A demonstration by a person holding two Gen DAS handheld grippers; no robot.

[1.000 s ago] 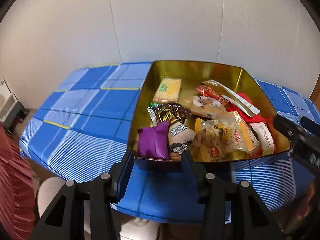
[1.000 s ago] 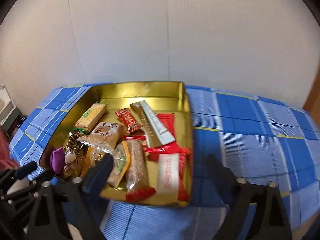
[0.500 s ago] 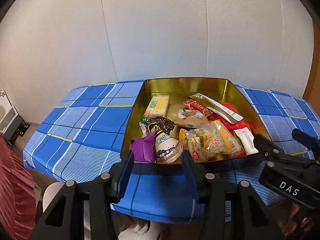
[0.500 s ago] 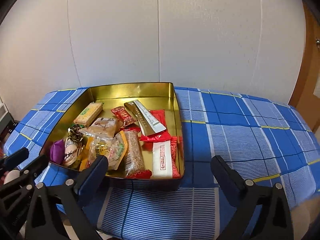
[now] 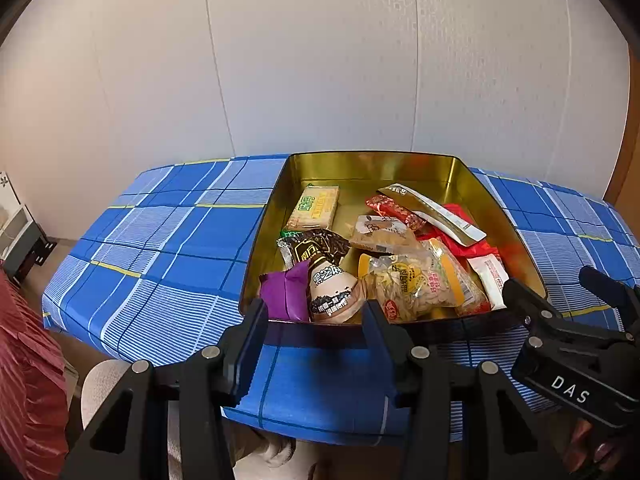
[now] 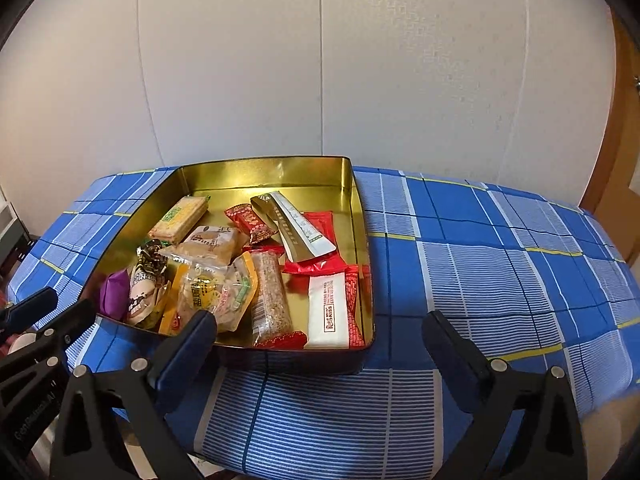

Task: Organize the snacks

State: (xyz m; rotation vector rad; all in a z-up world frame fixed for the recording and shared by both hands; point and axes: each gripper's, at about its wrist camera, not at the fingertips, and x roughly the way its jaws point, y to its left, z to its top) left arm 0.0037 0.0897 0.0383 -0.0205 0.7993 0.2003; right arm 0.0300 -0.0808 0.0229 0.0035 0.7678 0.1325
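A gold tin [image 5: 372, 168] [image 6: 264, 170] sits on a blue plaid tablecloth and holds several wrapped snacks. Among them are a purple packet [image 5: 286, 294] [image 6: 113, 294], a yellow-green cracker pack [image 5: 314, 208] [image 6: 179, 218], a white and red bar [image 6: 328, 312] and a gold and white sachet [image 5: 434, 212] [image 6: 298, 228]. My left gripper [image 5: 316, 326] hovers open and empty just in front of the tin's near wall. My right gripper [image 6: 320, 338] stands wide open and empty before the tin's near right corner. Each gripper shows at the edge of the other's view.
The tablecloth [image 5: 160, 248] [image 6: 500, 264] stretches to both sides of the tin. A pale wall stands right behind the table. A red striped cloth [image 5: 28, 380] hangs at the lower left. A person's hand [image 5: 592, 452] holds the right gripper's handle.
Both grippers have drawn back from the tin, which looks smaller and farther now. Their jaws kept the same spread. The snacks lie as before.
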